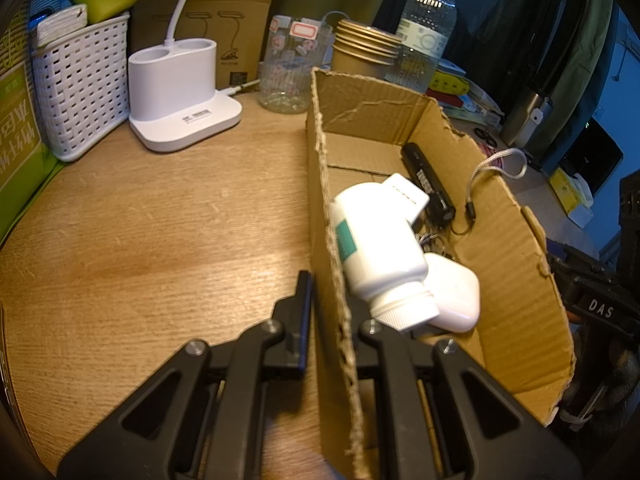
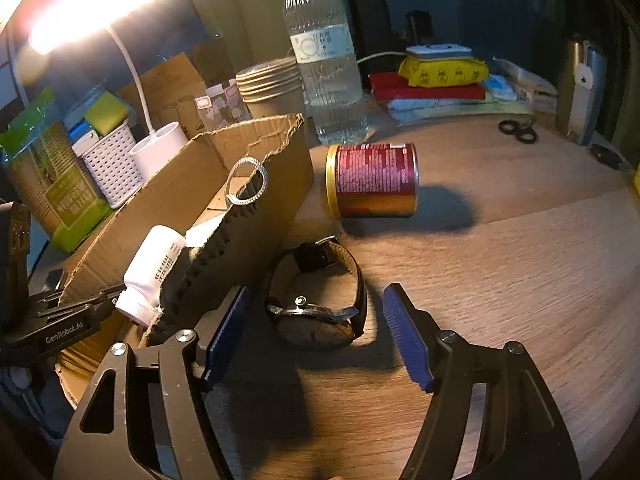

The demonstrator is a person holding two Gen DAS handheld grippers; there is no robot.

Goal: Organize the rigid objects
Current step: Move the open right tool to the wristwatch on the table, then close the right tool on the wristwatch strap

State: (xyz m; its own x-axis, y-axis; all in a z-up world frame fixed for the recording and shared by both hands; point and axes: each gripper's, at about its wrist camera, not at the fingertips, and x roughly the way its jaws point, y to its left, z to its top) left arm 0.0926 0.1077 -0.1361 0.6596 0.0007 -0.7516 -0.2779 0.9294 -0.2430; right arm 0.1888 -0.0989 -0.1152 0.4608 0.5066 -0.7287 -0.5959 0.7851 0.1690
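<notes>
My left gripper [image 1: 328, 300] is shut on the near side wall of a torn cardboard box [image 1: 332, 208], one finger outside and one inside. Inside the box lie a white pill bottle [image 1: 380, 248], a white earbud case [image 1: 456, 296], a black flashlight [image 1: 428, 184] with a grey wrist cord, a small white block and some keys. In the right wrist view a dark-strapped wristwatch [image 2: 320, 300] stands on the wooden table just right of the box [image 2: 260, 200]. My right gripper [image 2: 316, 316] hangs open around the watch, blue pads clear of it on both sides. A red and gold can [image 2: 372, 180] lies on its side beyond.
Along the back stand a white lamp base [image 1: 176, 92], a white lattice basket [image 1: 80, 88], a clear jar [image 1: 292, 68], stacked paper cups [image 1: 364, 48] and a water bottle [image 2: 324, 64]. Books [image 2: 432, 88], small scissors [image 2: 518, 131] and a steel flask [image 2: 580, 88] sit at the far right.
</notes>
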